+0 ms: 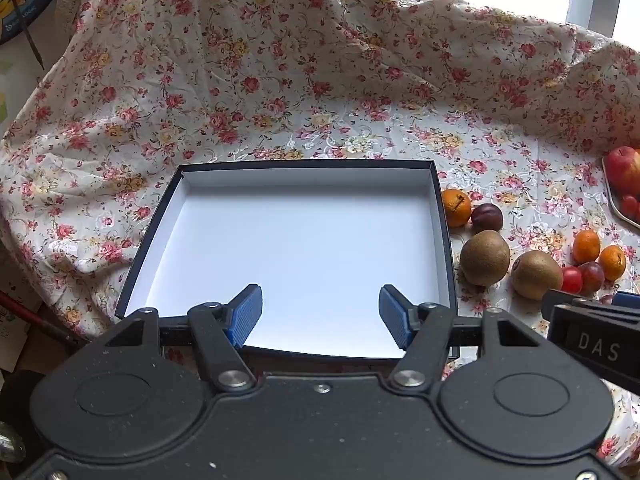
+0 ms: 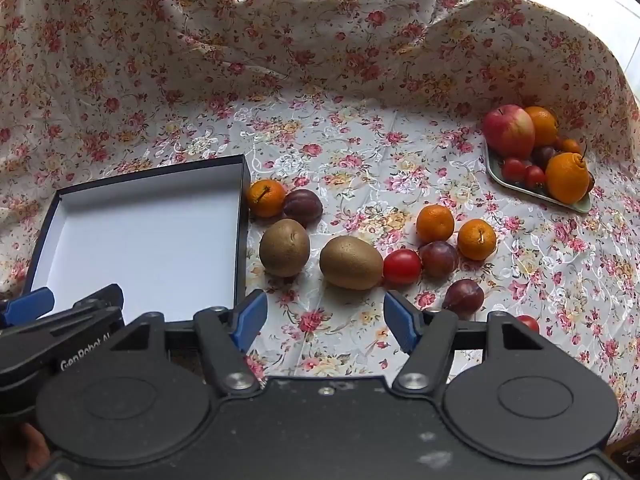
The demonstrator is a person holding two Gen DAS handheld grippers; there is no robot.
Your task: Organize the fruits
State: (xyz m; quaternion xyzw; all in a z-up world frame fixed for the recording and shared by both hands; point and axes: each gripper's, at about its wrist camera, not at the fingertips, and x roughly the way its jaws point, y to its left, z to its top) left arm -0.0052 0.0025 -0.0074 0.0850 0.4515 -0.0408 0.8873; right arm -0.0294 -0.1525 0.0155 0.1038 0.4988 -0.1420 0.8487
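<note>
Floral cloth [image 2: 360, 152] over tabletop. Box [image 2: 236, 232] at left edge, nothing in it. Kiwis [image 2: 284, 247], mandarins [image 2: 435, 223], plums [image 2: 303, 205], tomato [image 2: 402, 266] loose at its right side. Plate [image 2: 496, 168] w/ apple [image 2: 509, 131] near far right corner. Left gripper [image 1: 320, 312] and right gripper [image 2: 325, 318] both wide apart, holding nothing.

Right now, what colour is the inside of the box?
White inside the box, with dark outer walls; the left wrist view shows it best.

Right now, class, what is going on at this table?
A person holds two grippers over a flowered cloth, sorting fruit. Both the left gripper and the right gripper are open and hold nothing. The box is empty. Kiwis, oranges, plums and tomatoes lie loose beside it; a tray farther back holds more fruit.
</note>
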